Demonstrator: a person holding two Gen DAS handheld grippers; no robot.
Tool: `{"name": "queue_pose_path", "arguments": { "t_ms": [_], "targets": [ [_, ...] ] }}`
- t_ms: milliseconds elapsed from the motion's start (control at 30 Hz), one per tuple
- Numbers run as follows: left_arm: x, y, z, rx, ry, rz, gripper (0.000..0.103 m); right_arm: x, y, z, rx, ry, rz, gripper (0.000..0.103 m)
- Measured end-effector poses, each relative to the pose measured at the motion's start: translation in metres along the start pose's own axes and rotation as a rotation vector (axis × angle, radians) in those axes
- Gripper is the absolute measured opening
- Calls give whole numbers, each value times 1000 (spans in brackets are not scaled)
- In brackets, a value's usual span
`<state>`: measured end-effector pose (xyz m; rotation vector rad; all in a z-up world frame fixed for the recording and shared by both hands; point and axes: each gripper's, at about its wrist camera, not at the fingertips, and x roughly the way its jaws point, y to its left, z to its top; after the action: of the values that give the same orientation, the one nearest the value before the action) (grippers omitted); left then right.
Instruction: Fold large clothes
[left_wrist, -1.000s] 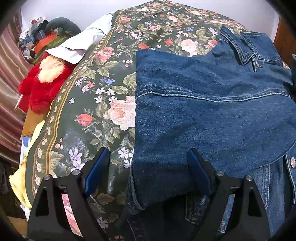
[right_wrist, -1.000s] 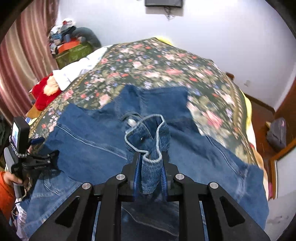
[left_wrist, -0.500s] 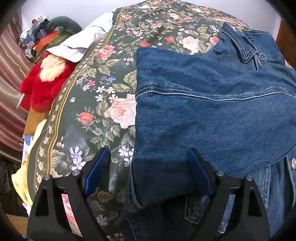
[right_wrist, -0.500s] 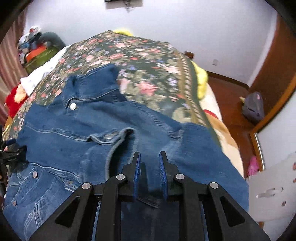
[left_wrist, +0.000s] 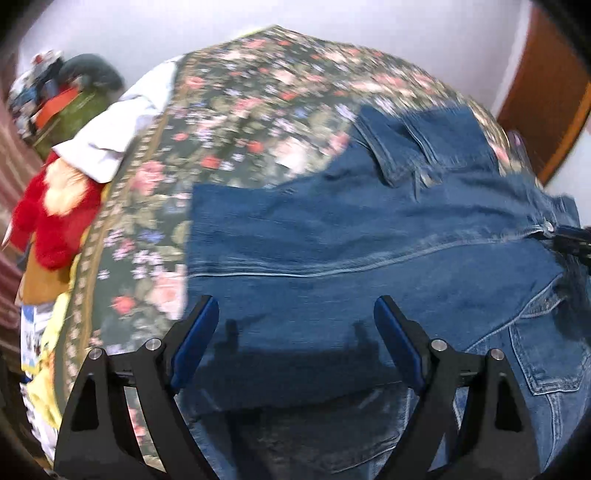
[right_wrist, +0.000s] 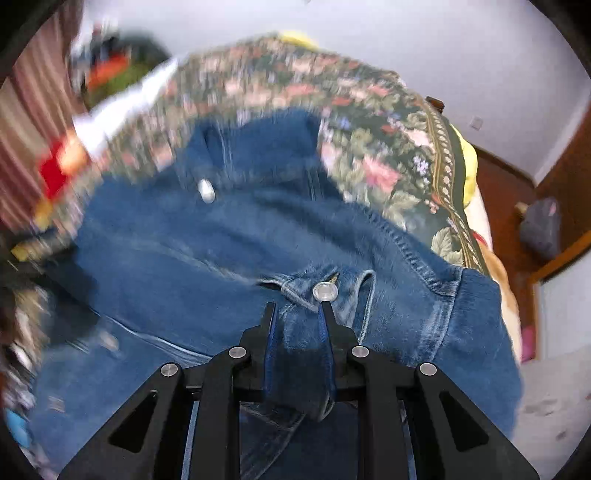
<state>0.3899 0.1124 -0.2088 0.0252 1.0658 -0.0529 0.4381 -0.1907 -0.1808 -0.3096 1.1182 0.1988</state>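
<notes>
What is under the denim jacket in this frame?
The denim jacket lies on a floral bedspread, which shows around its edges. Whatever the jacket covers directly is hidden.

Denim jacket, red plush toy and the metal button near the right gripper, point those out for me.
denim jacket (left_wrist: 332, 266), left wrist view, folded back panel.
red plush toy (left_wrist: 55, 221), left wrist view, red fur.
metal button (right_wrist: 325, 291), right wrist view, button face.

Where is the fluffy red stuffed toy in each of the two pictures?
Left wrist view: the fluffy red stuffed toy sits at the left edge, beside the floral bedspread, below a white cloth.
Right wrist view: it is a blurred red patch at the left edge, again beside the bedspread.
Shared landmark: the blue denim jacket spread on the bedspread.
</notes>
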Motion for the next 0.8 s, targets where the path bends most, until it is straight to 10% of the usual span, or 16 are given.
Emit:
{"name": "queue_pose_path", "arguments": {
  "t_ms": [133, 233, 267, 800],
  "targets": [
    [38, -12, -10, 10, 99, -2, 86, 8, 5, -12, -61, -18, -67, 24],
    [53, -9, -21, -24, 122, -31, 88, 4, 3, -17, -93, -65, -230, 79],
    [53, -6, -23, -36, 116, -39, 88, 3, -1, -19, -95, -78, -225, 83],
    [-21, -4, -16, -22, 24, 72, 87, -88, -107, -70, 283, -178, 32, 83]
  ]
}}
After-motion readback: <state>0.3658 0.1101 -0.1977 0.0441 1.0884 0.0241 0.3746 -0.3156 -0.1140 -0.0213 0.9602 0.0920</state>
